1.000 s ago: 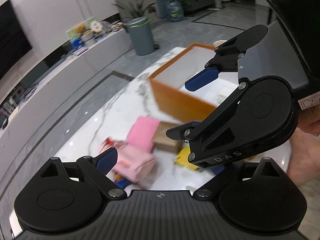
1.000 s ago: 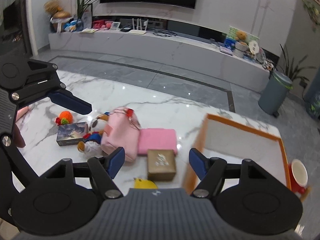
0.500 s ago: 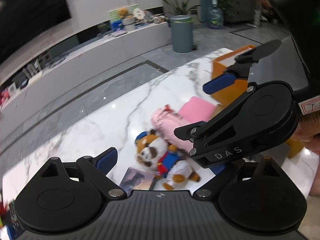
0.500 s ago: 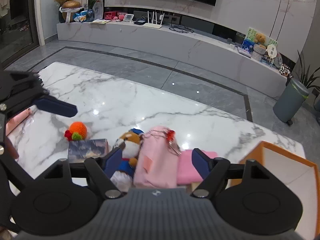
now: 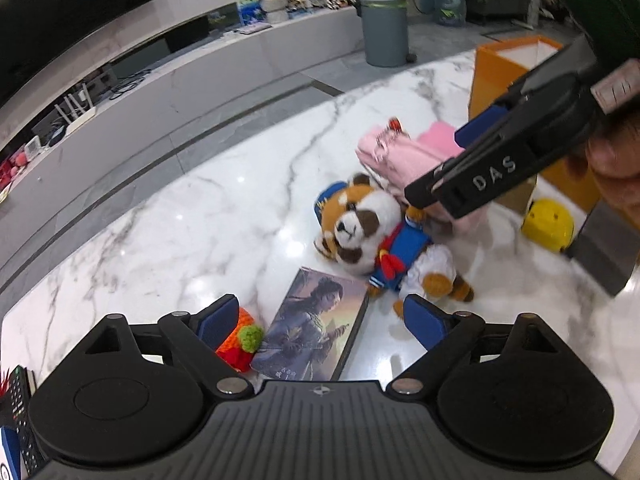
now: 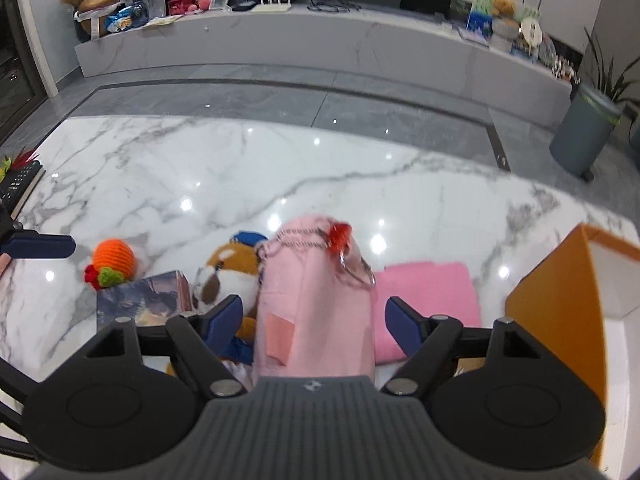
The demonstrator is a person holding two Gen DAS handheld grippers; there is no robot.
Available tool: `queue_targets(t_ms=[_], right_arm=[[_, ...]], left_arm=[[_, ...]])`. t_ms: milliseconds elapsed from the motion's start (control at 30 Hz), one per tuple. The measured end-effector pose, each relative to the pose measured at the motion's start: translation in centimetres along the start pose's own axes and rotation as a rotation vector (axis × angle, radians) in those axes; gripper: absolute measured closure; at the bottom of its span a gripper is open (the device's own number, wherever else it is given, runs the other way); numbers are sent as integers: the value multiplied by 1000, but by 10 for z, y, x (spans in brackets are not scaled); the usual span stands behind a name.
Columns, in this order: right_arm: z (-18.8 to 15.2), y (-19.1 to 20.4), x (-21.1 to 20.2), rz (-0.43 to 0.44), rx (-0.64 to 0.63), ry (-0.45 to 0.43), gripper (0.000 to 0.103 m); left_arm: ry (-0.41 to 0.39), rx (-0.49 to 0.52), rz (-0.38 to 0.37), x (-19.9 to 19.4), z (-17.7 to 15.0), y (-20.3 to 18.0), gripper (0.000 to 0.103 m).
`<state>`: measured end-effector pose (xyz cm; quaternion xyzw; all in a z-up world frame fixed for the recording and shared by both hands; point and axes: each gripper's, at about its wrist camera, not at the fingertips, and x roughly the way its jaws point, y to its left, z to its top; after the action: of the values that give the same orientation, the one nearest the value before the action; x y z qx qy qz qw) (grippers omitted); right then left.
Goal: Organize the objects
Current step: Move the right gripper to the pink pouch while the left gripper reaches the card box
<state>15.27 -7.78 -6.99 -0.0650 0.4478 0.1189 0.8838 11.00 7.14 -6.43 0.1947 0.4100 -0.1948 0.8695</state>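
Marble table (image 6: 240, 168): pink bag (image 6: 316, 304) btwn open right gripper (image 6: 314, 320) fingers.

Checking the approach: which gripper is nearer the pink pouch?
Right. The right gripper has the pink pouch between its open fingers; the left gripper sits farther off, over the picture box.

Both handheld grippers were matte black with ribbed housings, round pivot discs, silver screws and blue finger pads (image 5: 219, 318); one bore white "DAS" lettering.
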Motion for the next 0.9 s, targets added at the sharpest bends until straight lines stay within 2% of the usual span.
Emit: queue_targets(t_ms=[133, 267, 400, 667, 733, 900], right_arm=[[-4, -5, 8, 3, 7, 5, 25], [-2, -10, 10, 21, 23, 15, 25], [0, -8, 10, 26, 5, 33, 24], [-2, -17, 14, 51, 25, 63, 23], [-3, -20, 15, 66, 32, 74, 23], [-5, -25, 20, 90, 15, 130, 23]], left_arm=[[14, 21, -2, 13, -4, 1, 0], [-7, 80, -20, 18, -7, 1, 0], [7, 108, 13, 27, -7, 2, 0], [48, 141, -29, 41, -13, 3, 0], [43, 128, -24, 44, -14, 6, 0], [58, 52, -75, 53, -14, 15, 0]])
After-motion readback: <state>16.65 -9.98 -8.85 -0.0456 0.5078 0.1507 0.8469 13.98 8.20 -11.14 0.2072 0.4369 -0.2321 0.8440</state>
